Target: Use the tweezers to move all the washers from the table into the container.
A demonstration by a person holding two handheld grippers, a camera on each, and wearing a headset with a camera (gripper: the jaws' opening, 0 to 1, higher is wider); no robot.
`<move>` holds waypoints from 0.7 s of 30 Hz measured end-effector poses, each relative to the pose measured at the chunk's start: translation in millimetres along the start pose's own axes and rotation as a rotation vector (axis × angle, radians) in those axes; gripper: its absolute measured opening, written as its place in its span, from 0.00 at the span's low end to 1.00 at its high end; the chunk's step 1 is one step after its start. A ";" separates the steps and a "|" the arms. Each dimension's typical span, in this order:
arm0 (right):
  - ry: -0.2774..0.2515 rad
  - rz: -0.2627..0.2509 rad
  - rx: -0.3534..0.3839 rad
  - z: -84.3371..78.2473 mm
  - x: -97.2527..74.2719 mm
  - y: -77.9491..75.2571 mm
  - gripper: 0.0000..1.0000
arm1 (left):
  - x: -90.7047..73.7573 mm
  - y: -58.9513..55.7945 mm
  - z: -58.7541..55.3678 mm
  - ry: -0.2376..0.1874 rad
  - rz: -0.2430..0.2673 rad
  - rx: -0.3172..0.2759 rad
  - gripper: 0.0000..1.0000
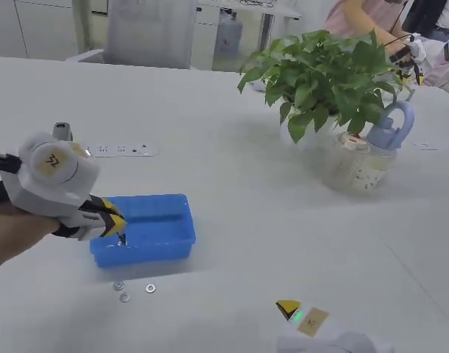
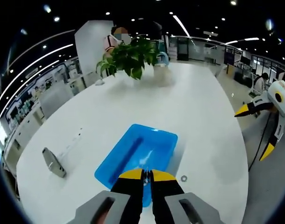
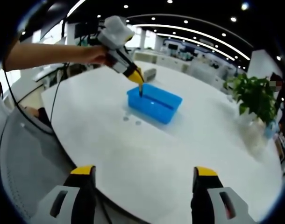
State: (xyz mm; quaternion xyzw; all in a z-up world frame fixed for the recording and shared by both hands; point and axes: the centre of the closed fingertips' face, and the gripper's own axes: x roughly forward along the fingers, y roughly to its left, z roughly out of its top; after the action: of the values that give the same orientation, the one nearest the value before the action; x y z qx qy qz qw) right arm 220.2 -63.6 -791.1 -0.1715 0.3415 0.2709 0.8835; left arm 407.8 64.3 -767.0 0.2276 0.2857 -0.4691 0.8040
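Observation:
My left gripper [image 1: 112, 220] is shut on a pair of thin dark tweezers [image 1: 121, 237], whose tips point down into the near left part of the blue container [image 1: 173, 228]. I cannot tell whether the tips hold a washer. Three small washers [image 1: 124, 296] lie on the white table just in front of the container. In the left gripper view the shut jaws [image 2: 146, 175] hang over the container [image 2: 154, 140], with one washer [image 2: 183, 178] beside it. My right gripper [image 3: 145, 171] stands open and bare, well back from the container [image 3: 156, 103] and the washers [image 3: 138, 122].
A leafy plant [image 1: 320, 70] in a glass vase stands at the back right with a blue spray bottle [image 1: 392, 129] beside it. A power strip [image 1: 121, 150] and a small grey object [image 1: 61, 131] lie behind the container. People sit at the far edge.

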 end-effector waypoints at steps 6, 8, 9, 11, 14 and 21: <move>0.001 0.002 0.009 0.0 -0.1 -0.5 0.83 | 5.7 -1.3 -11.0 0.030 -0.005 0.008 0.01; 0.001 -0.001 0.016 -0.2 -0.3 -1.9 0.83 | 6.6 -1.5 -14.0 0.036 -0.010 -0.005 0.01; 0.002 -0.002 0.017 -0.4 -0.2 -1.9 0.82 | 6.7 -1.7 -14.6 0.037 -0.011 -0.008 0.01; 0.005 -0.002 0.012 -0.8 0.1 -1.4 0.82 | 6.3 -1.2 -13.8 0.028 -0.014 -0.021 0.01; 0.011 -0.002 0.006 -1.7 0.4 -0.9 0.82 | 6.5 -0.3 -13.5 0.024 -0.016 -0.033 0.01; 0.007 -0.003 0.007 -1.4 0.1 -1.3 0.82 | 5.3 2.3 -14.5 0.027 -0.002 -0.029 0.02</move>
State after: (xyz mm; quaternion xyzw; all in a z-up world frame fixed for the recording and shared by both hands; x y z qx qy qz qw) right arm 220.3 -65.3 -792.0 -0.1698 0.3453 0.2675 0.8834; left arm 408.4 71.3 -781.0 0.2222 0.3035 -0.4626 0.8028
